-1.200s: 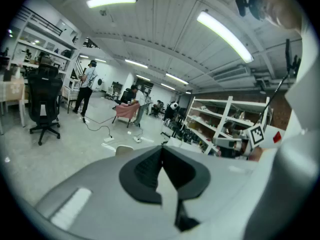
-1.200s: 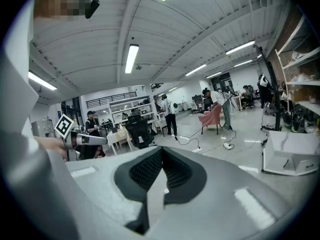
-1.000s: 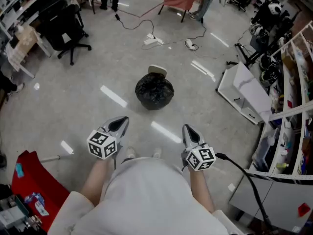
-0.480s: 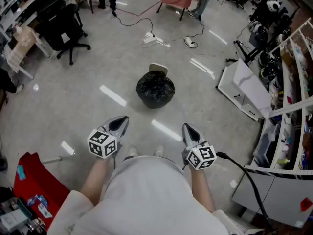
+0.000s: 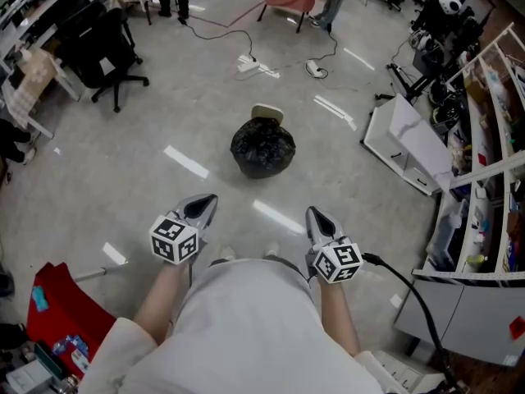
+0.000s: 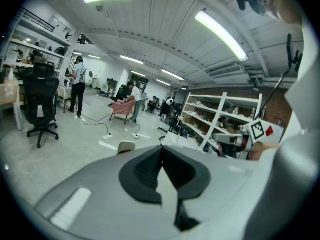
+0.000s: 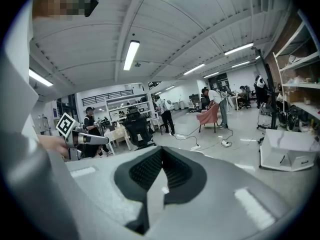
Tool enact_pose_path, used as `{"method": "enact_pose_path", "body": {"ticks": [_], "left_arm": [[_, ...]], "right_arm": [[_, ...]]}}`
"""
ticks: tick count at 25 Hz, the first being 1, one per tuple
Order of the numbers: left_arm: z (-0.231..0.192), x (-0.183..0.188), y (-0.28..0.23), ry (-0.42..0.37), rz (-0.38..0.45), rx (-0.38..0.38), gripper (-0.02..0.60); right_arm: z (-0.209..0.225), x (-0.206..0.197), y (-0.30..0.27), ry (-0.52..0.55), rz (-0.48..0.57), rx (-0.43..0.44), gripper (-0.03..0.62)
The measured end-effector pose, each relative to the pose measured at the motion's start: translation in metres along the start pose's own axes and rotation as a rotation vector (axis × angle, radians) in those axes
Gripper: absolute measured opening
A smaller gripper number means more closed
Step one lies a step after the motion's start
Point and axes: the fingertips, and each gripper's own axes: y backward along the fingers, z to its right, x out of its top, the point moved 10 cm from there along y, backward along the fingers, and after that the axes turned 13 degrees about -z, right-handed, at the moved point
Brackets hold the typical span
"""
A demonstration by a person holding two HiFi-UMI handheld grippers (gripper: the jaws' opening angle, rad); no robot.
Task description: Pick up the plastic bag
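Ahead on the floor sits the black plastic bag (image 5: 262, 148); left gripper (image 5: 203, 207) and right gripper (image 5: 318, 220) clenched, empty. Approach, open, grasp.

The plastic bag (image 5: 262, 148) is black and glossy, a crinkled, rounded bundle that bulges full, its folds catching the light. It sits on the pale grey floor (image 5: 164, 121), out in the open, with a small cream-coloured rounded object (image 5: 267, 115) just behind it — whether the two touch cannot be told.
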Motion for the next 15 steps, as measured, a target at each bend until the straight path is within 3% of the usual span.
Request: {"method": "enact_pose_path", "body": {"ticks": [15], "left_arm": [[-0.031, -0.005, 0.008, -0.01, -0.03, 0.018, 0.003]], "right_arm": [[-0.025, -0.005, -0.028, 0.027, -0.059, -0.004, 0.002]]}}
